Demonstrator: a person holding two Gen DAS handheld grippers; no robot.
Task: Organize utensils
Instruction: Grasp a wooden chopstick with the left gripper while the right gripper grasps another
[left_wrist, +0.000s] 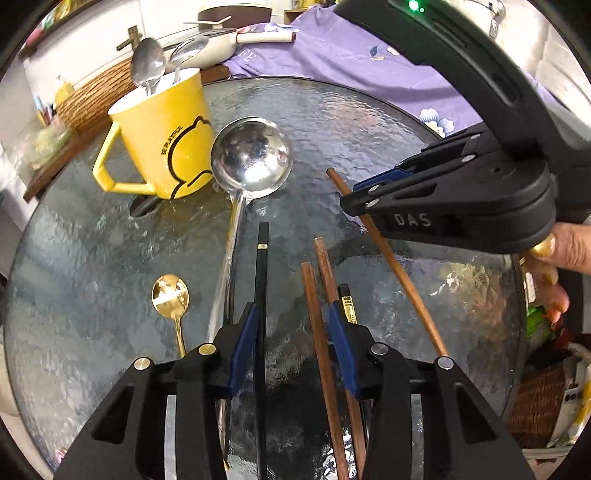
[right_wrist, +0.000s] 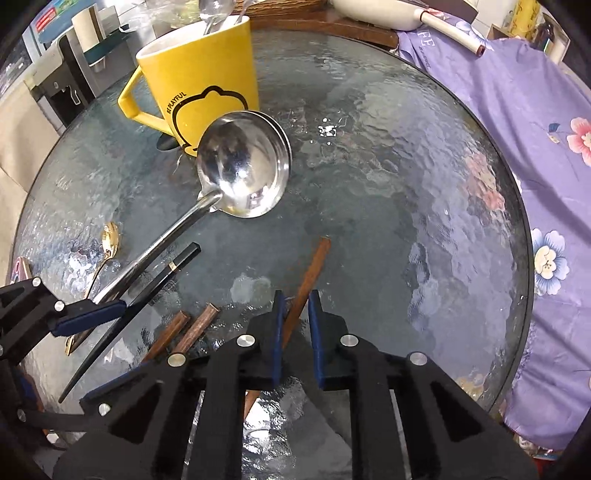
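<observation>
In the left wrist view my left gripper points down at the glass table. A black chopstick and two brown chopsticks lie between its blue pads, with gaps showing, so it is open. A second black chopstick peeks out behind its right finger. My right gripper straddles a single brown chopstick. That chopstick leans on the left pad and glass shows beside the right pad, so the narrow jaws are open. A yellow mug holds two silver spoons.
A steel ladle lies beside the mug, its handle running toward my left gripper. A small gold spoon lies to its left. Purple floral cloth drapes past the table's right edge. A hand holds the right gripper.
</observation>
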